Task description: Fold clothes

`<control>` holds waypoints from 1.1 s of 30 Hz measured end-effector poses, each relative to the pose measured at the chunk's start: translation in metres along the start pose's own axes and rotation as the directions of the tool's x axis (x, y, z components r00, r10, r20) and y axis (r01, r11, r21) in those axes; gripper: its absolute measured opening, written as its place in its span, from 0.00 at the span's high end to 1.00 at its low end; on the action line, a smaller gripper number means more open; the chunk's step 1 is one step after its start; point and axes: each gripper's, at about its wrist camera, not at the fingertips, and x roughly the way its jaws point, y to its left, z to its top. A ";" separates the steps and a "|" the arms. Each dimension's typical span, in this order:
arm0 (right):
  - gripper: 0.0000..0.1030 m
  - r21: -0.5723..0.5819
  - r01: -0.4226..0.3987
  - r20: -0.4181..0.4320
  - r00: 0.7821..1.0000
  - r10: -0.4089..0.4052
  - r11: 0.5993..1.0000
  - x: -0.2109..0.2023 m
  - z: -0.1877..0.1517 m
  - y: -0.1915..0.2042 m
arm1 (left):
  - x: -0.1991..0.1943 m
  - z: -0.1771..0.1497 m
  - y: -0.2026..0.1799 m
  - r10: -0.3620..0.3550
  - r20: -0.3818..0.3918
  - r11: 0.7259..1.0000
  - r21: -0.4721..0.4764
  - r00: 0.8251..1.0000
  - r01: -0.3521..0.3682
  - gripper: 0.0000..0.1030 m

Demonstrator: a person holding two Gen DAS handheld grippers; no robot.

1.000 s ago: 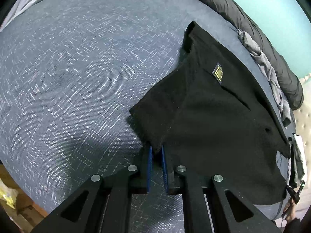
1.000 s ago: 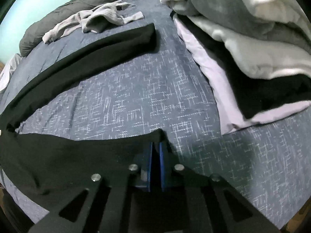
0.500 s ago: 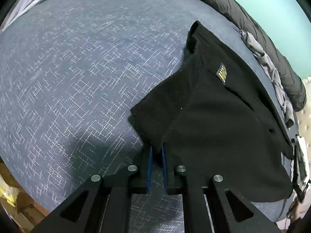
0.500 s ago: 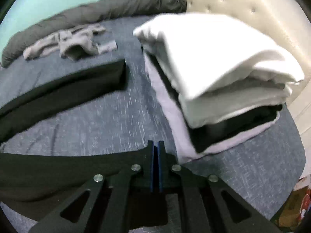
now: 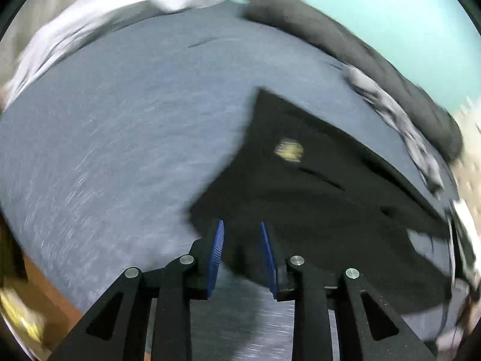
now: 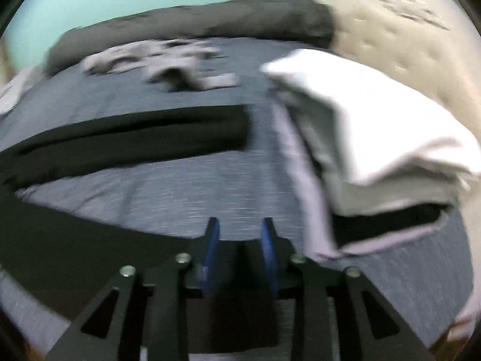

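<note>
A black garment (image 5: 315, 198) with a small yellow label (image 5: 288, 150) lies spread on the blue-grey bed (image 5: 120, 138). My left gripper (image 5: 242, 225) is open, its blue pads apart over the garment's near corner. In the right wrist view the same black garment (image 6: 126, 138) lies across the bed, with a near edge (image 6: 75, 246) running under the tool. My right gripper (image 6: 239, 225) is open just above that edge. Both views are motion-blurred.
A stack of folded clothes (image 6: 375, 138), white on top, sits at the right. A crumpled grey garment (image 6: 168, 66) and a dark rolled duvet (image 6: 195, 24) lie at the far side. The cream headboard (image 6: 390, 24) stands beyond. The bed's edge (image 5: 45, 276) is near left.
Both grippers have opened and let go of the black garment. Both have lifted and tilted up, so more of the wall and headboard shows.
</note>
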 end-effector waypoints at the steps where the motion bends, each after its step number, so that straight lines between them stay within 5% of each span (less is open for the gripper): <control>1: 0.67 -0.030 -0.034 -0.005 0.999 0.034 0.999 0.000 0.002 0.009 | 0.003 0.002 -0.021 -0.033 -0.023 0.998 0.052 0.999 0.035 0.63; 8: 0.67 -0.195 -0.258 -0.111 0.964 0.240 0.946 0.017 0.009 0.099 | 0.047 0.002 -0.184 -0.165 -0.145 0.909 0.360 0.975 0.208 0.60; 12: 0.67 -0.281 -0.328 -0.180 0.941 0.286 0.902 0.028 0.005 0.139 | 0.088 -0.022 -0.262 -0.172 -0.215 0.830 0.494 0.962 0.258 0.60; 15: 0.67 -0.362 -0.338 -0.232 0.935 0.267 0.869 0.042 0.000 0.167 | 0.108 -0.043 -0.283 -0.173 -0.248 0.811 0.513 0.953 0.281 0.60; 21: 0.67 -0.417 -0.326 -0.291 0.932 0.215 0.848 0.077 -0.006 0.182 | 0.146 -0.063 -0.313 -0.170 -0.267 0.793 0.535 0.949 0.292 0.60; 26: 0.97 -0.441 -0.331 -0.287 0.933 0.218 0.834 0.087 -0.006 0.183 | 0.160 -0.056 -0.311 -0.208 -0.244 0.817 0.489 0.947 0.305 0.60; 33: 1.00 -0.459 -0.293 -0.239 0.950 0.201 0.839 0.079 0.004 0.176 | 0.153 -0.039 -0.296 -0.257 -0.146 0.856 0.425 0.955 0.295 0.60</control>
